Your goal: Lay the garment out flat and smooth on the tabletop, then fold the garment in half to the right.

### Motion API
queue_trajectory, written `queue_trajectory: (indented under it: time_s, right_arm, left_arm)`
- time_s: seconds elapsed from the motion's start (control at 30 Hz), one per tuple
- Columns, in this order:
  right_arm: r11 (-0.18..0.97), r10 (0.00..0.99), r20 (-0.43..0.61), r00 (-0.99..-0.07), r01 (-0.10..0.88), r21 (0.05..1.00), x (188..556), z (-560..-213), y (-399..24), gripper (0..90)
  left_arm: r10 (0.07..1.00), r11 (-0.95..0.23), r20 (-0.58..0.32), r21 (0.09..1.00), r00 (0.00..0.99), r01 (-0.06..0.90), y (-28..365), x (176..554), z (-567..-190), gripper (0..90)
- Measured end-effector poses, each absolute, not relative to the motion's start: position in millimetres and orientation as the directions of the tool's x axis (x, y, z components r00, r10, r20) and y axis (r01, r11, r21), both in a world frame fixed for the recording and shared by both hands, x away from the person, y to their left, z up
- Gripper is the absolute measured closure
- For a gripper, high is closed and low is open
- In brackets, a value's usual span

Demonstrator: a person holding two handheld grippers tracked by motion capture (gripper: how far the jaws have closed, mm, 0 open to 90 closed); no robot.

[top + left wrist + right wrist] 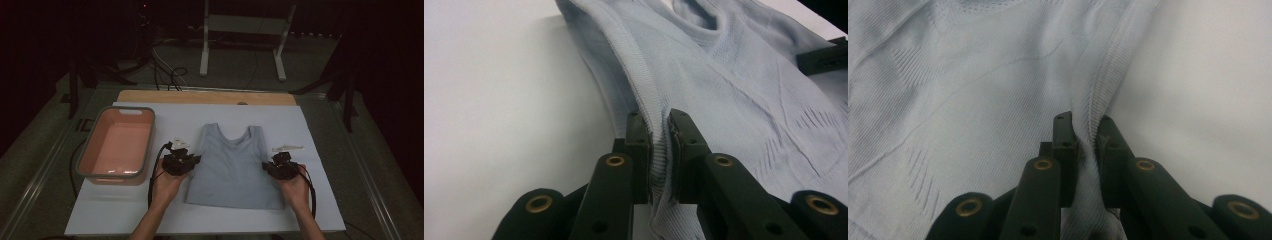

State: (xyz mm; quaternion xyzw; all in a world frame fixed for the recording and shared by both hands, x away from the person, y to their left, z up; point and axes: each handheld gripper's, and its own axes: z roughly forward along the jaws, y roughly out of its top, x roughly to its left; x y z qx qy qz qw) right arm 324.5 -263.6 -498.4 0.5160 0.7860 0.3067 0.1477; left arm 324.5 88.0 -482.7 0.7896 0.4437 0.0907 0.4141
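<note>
At the centre of the high view a pale blue sleeveless top (232, 167) lay flat on the white table (320, 200), neckline toward the top of the frame. The left tool (191, 161) sat at the garment's left side seam, the right tool (269, 166) at its right side seam, both at about mid-frame height. In the left gripper view the left tool (660, 131) was clenched on the ribbed edge of the top (744, 90), a fold of cloth pinched between its jaws. In the right gripper view the right tool (1084, 134) was likewise clenched on the hemmed edge of the top (973, 75). An empty pink basin (117, 146) stood at centre-left, just beside the left tool.

Assessed risks: each hold appeared to take only a narrow strip of edge, so the thin knit might slip free under a lift. Uneven raising of the two sides would likely skew or bunch the cloth. A leftward swing could strike the basin's rim.
</note>
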Motion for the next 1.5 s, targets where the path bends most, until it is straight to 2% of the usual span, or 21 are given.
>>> queue_trajectory:
  time_s: [0.27,0.4,0.6,0.77,1.27,1.33,1.4,1.43,1.47,1.5]
  right_arm:
    - [0.293,0.895,0.076,-0.44,0.707,0.644,325.9,-497.5,-257.4,82.3]
    - [0.296,0.894,0.071,-0.442,0.704,0.646,325.7,-497.2,-258.5,82.2]
    - [0.296,0.895,0.068,-0.442,0.699,0.651,324.1,-495.9,-258.0,82.1]
    - [0.296,0.893,0.068,-0.444,0.697,0.653,323.9,-495.6,-258.2,82.0]
    - [0.289,0.895,0.071,-0.44,0.695,0.659,321.8,-496.1,-259.4,80.2]
    - [0.291,0.895,0.067,-0.441,0.692,0.661,321.5,-495.8,-259.1,73.2]
    - [0.29,0.894,0.067,-0.443,0.686,0.667,320.7,-494.9,-259.1,60.5]
    - [0.29,0.894,0.067,-0.443,0.686,0.667,320.7,-494.9,-259.1,60.5]
    - [0.289,0.894,0.067,-0.443,0.685,0.668,320.2,-494.1,-258.8,54.0]
    - [0.286,0.898,0.058,-0.436,0.679,0.676,318.5,-491.1,-257.9,41.2]
  left_arm:
    - [0.773,-0.258,-0.229,0.739,0.592,0.622,93.8,317.7,-485.2,78.3]
    - [0.77,-0.231,-0.244,0.755,0.59,0.614,92.9,315.7,-482.8,57.5]
    - [0.769,-0.222,-0.224,0.784,0.599,0.579,91.3,308.9,-477.7,33.6]
    - [0.782,-0.215,-0.212,0.79,0.586,0.573,90.1,303.9,-475.4,20.8]
    - [0.773,-0.208,-0.253,0.766,0.582,0.609,93.2,288.5,-485.3,19.4]
    - [0.772,-0.21,-0.253,0.764,0.583,0.61,93.4,286.8,-486.3,20.2]
    - [0.77,-0.214,-0.252,0.763,0.586,0.61,93.5,284.9,-487.2,20.4]
    - [0.77,-0.214,-0.252,0.763,0.586,0.61,93.5,284.9,-487.2,20.7]
    - [0.769,-0.219,-0.25,0.761,0.588,0.61,93.5,283.3,-488.1,20.7]
    - [0.77,-0.222,-0.247,0.761,0.589,0.61,93.9,283.0,-488.4,20.9]
